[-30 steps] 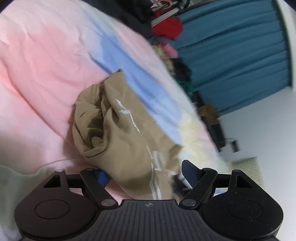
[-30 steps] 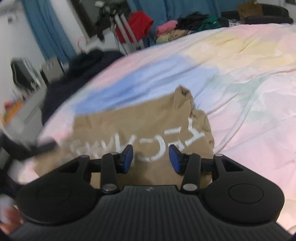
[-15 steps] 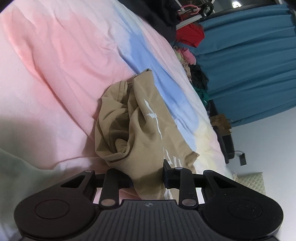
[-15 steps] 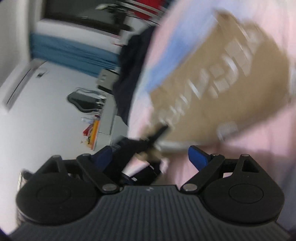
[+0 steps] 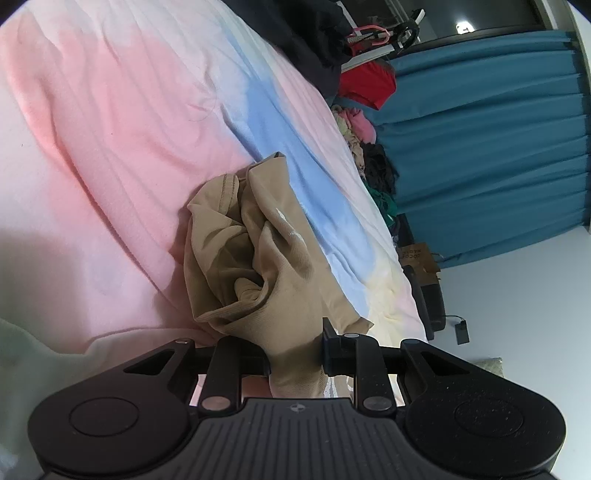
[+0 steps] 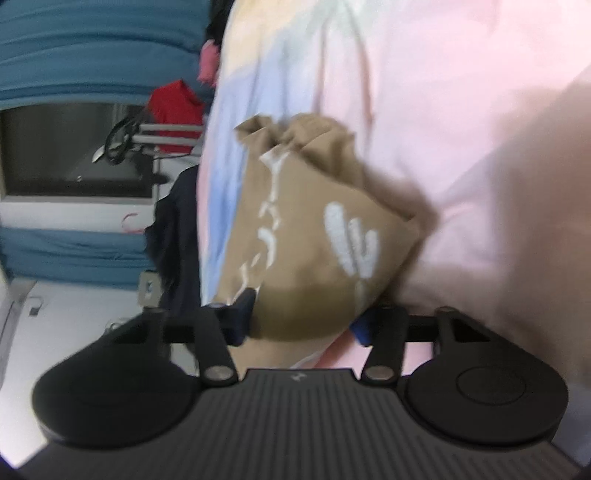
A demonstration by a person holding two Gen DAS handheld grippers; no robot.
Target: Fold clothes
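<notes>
A tan garment (image 5: pixel 236 251) with white print lies bunched on a pastel pink and blue bedsheet (image 5: pixel 110 129). My left gripper (image 5: pixel 295 354) is low at the garment's near edge. Its jaws are closing and a thick fold of the tan cloth is pinched between the pads. In the blurred right wrist view the same garment (image 6: pixel 317 229) shows its white lettering. My right gripper (image 6: pixel 304 321) is rolled to one side, and its jaws are closing with the printed cloth filling the gap between them. The sheet (image 6: pixel 443 92) lies behind it.
A dark heap of clothing (image 5: pixel 295 33) lies on the bed's far end, with a red garment (image 5: pixel 365 81) on a rack beyond. More clothes (image 5: pixel 373 162) are piled along the bed's edge before a teal curtain (image 5: pixel 480 129). A dark garment (image 6: pixel 177 229) hangs off the bed.
My left jaws went from wide apart to pinched on the tan cloth. My right gripper rolled sideways, sank, spread wide, then narrowed around the printed part.
</notes>
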